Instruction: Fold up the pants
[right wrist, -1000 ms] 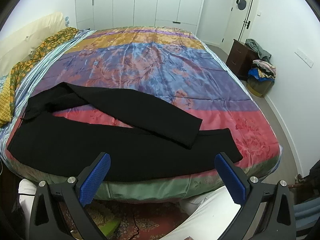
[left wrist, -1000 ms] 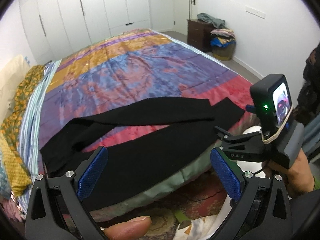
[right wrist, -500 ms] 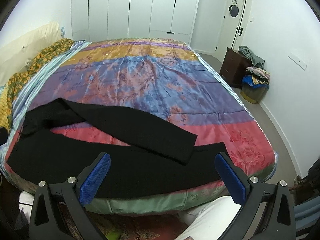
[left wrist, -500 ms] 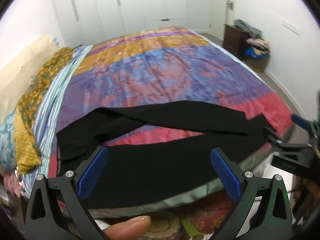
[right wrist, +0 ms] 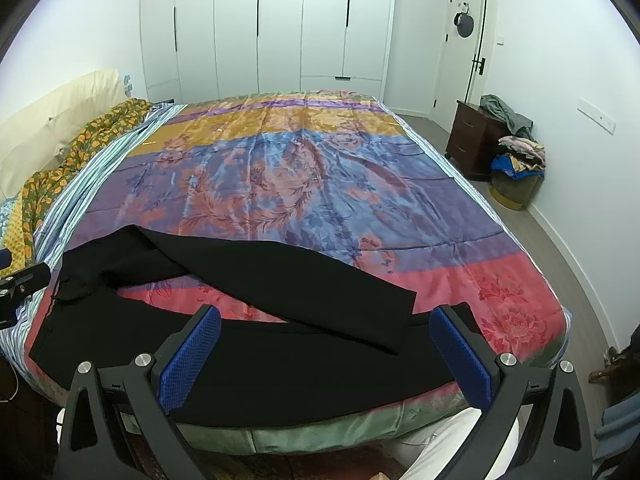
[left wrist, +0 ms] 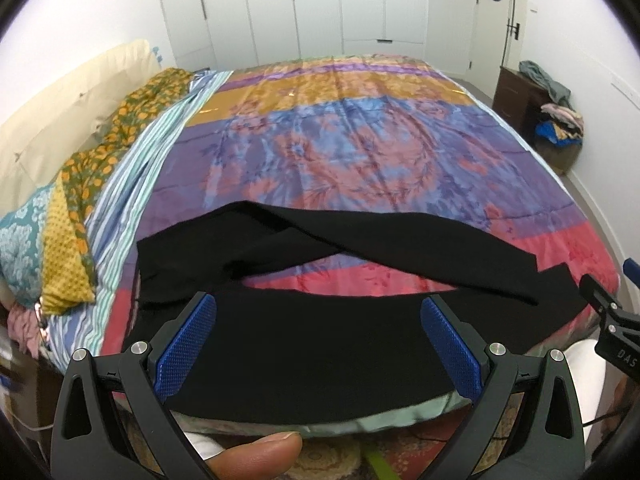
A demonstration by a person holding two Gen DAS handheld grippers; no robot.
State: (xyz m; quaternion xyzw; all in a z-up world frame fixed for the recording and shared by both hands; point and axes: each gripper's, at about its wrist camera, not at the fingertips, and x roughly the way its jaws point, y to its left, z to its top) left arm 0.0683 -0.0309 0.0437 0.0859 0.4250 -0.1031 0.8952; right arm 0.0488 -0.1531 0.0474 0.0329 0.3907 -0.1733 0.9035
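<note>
Black pants (left wrist: 312, 344) (right wrist: 280, 352) lie spread along the near edge of the bed, waist to the left, legs running right. The far leg (right wrist: 304, 284) crosses diagonally over the near one. My left gripper (left wrist: 320, 340) hovers open above the near leg, close to the waist end, with nothing between its blue pads. My right gripper (right wrist: 326, 354) is open too, above the leg ends at the bed's near edge. The right gripper's tip (left wrist: 608, 312) shows at the right of the left wrist view.
A colourful patterned bedspread (right wrist: 304, 184) covers the bed. Pillows and a yellow floral cloth (left wrist: 80, 184) lie along the left side. A dark nightstand with piled clothes (right wrist: 504, 144) stands by the right wall. White wardrobes (right wrist: 280, 24) line the back.
The left wrist view has swung leftward and forward over the bed, so the right gripper slid to the frame's right edge. The right gripper has edged closer to the pants. Both stayed open.
</note>
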